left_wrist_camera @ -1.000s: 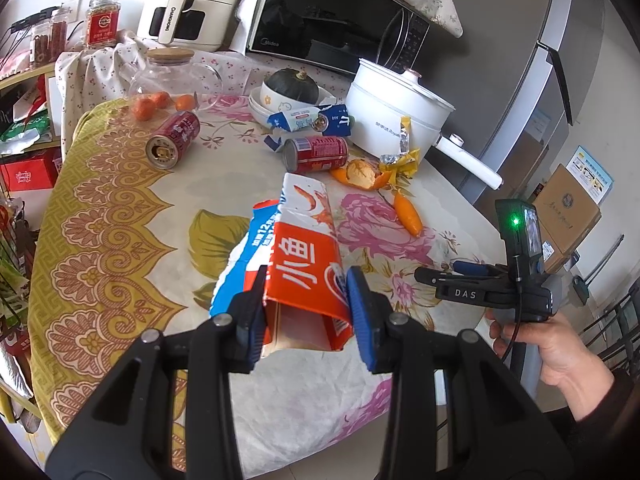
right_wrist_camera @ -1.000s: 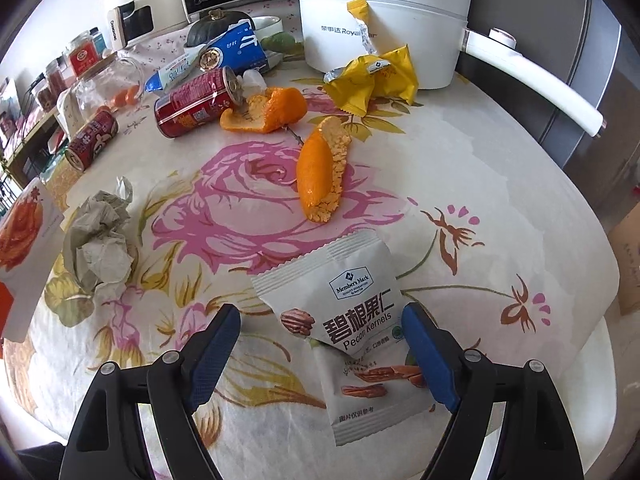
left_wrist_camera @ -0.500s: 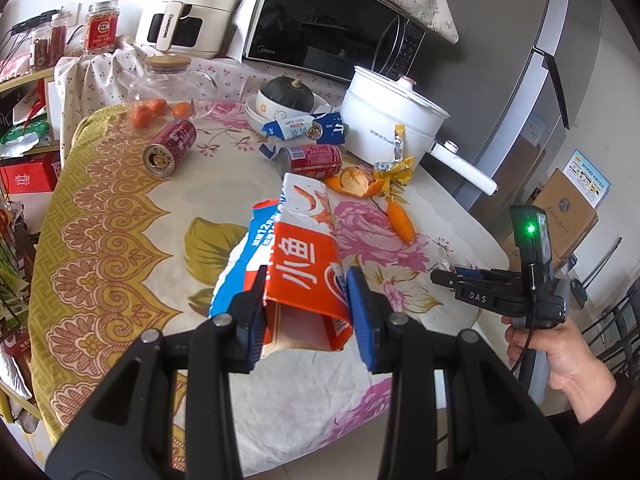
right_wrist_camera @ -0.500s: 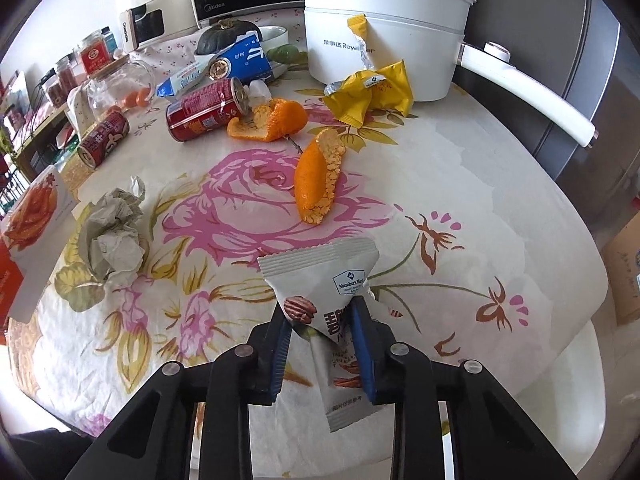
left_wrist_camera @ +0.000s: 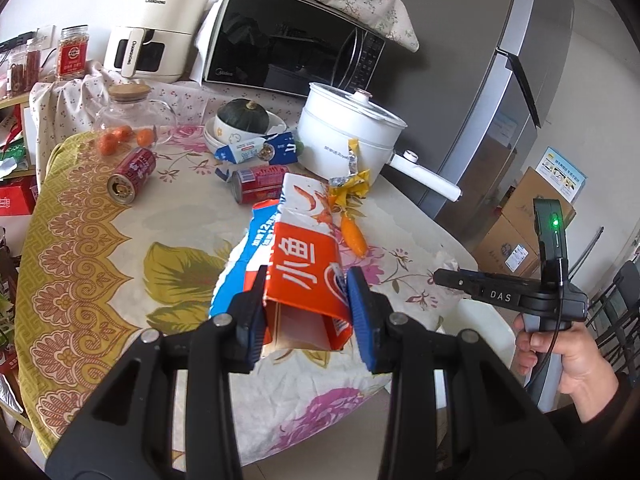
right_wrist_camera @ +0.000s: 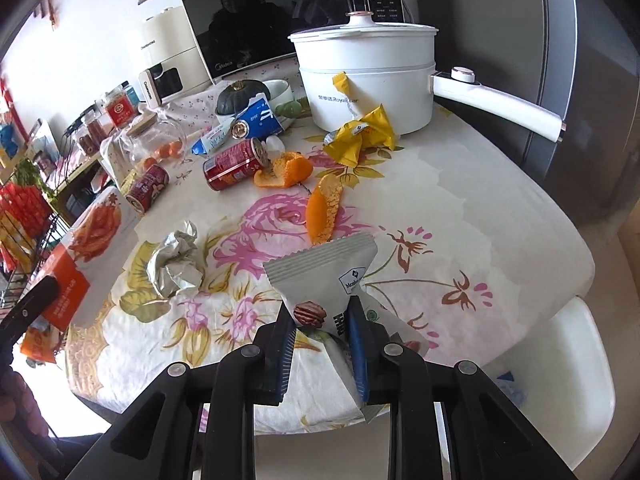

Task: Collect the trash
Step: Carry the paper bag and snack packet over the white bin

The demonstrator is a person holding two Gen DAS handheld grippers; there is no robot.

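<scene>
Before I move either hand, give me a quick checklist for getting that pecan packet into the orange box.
1. Left gripper clamped on the orange box: ok.
2. Box mouth open and facing the camera: ok.
3. Right gripper jaws closing, pecan packet pinched between them: ok.
4. Packet clear of the table: cannot tell; its lower end hangs by the edge.
5. Room inside the box for the packet: cannot tell.
6. Trash left on the table, crumpled paper, orange peel, yellow wrapper: not ok.
</scene>
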